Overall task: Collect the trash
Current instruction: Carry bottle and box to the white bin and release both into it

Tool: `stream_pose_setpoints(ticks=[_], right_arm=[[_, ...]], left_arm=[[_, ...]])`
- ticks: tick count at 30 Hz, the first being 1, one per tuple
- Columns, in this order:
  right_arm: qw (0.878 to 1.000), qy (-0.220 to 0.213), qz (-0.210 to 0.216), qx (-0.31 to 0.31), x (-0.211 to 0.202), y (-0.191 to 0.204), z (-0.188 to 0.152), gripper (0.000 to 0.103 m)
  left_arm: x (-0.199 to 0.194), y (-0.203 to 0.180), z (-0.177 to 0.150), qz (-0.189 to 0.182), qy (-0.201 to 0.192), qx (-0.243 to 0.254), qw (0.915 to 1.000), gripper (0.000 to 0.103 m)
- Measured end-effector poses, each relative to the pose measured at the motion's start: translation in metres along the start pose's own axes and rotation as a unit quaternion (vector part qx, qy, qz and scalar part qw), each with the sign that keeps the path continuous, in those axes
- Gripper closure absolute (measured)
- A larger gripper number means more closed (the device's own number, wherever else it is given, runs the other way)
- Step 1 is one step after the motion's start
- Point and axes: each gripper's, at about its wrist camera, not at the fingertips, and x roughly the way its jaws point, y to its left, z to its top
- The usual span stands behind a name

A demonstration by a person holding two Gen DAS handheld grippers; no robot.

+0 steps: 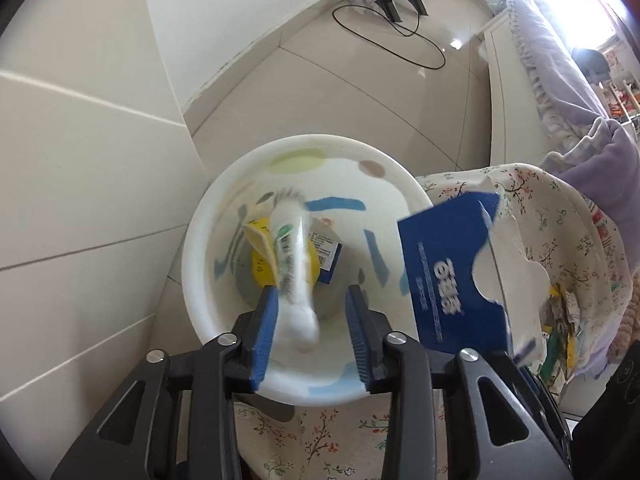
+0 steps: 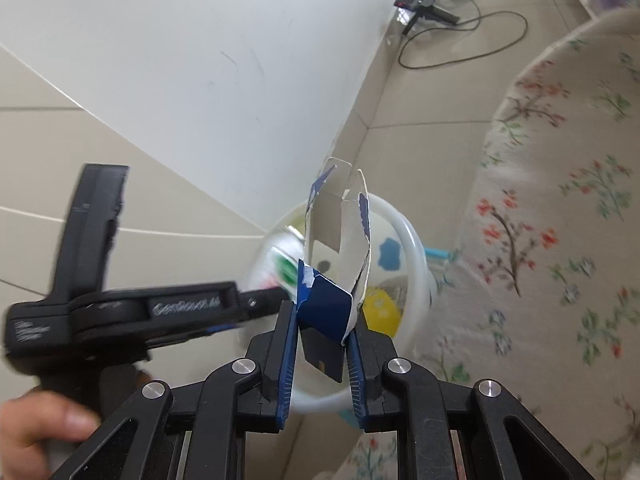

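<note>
Left hand-held gripper point(image 1: 312, 332) released beside one tube point(image 1: 294, 264); right hand-held gripper point(image 2: 322, 344) grasping one blue carton point(image 2: 326, 308).

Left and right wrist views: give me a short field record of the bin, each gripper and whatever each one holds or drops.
bin: white patterned bin, open, on the floor by the wall
bin contents: yellow wrapper, other packaging
left gripper: open above the bin
white tube: blurred, between the left jaws, apparently falling
right gripper: shut on the torn blue box, above the bin
beside: floral cloth
</note>
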Motion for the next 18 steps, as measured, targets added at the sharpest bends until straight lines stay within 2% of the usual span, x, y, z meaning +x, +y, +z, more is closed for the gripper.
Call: stream_pose_setpoints(ticks=[5, 10, 12, 13, 14, 18], right_arm=[[1.000, 0.005, -0.019, -0.014, 0.020, 0.005, 0.002, 0.082], [0.999, 0.007, -0.040, -0.030, 0.031, 0.007, 0.002, 0.078], [0.999, 0.013, -0.038, -0.025, 0.034, 0.009, 0.001, 0.072], [0.999, 0.016, -0.038, -0.022, 0.035, 0.008, 0.002, 0.062], [0.999, 0.017, -0.039, -0.020, 0.035, 0.007, 0.003, 0.058], [0.999, 0.016, -0.041, -0.029, 0.027, 0.009, -0.002, 0.058]], left_arm=[[-0.009, 0.008, 0.000, -0.007, -0.007, -0.022, 0.9997, 0.060], [-0.021, 0.004, -0.004, 0.001, -0.024, -0.010, 0.9997, 0.060], [-0.024, 0.003, -0.004, 0.000, -0.024, -0.008, 0.9997, 0.060], [-0.025, 0.003, -0.005, -0.003, -0.024, -0.009, 0.9997, 0.060], [-0.026, 0.004, -0.005, -0.005, -0.024, -0.009, 0.9996, 0.060], [-0.031, 0.002, -0.008, -0.010, -0.031, -0.005, 0.9995, 0.060]])
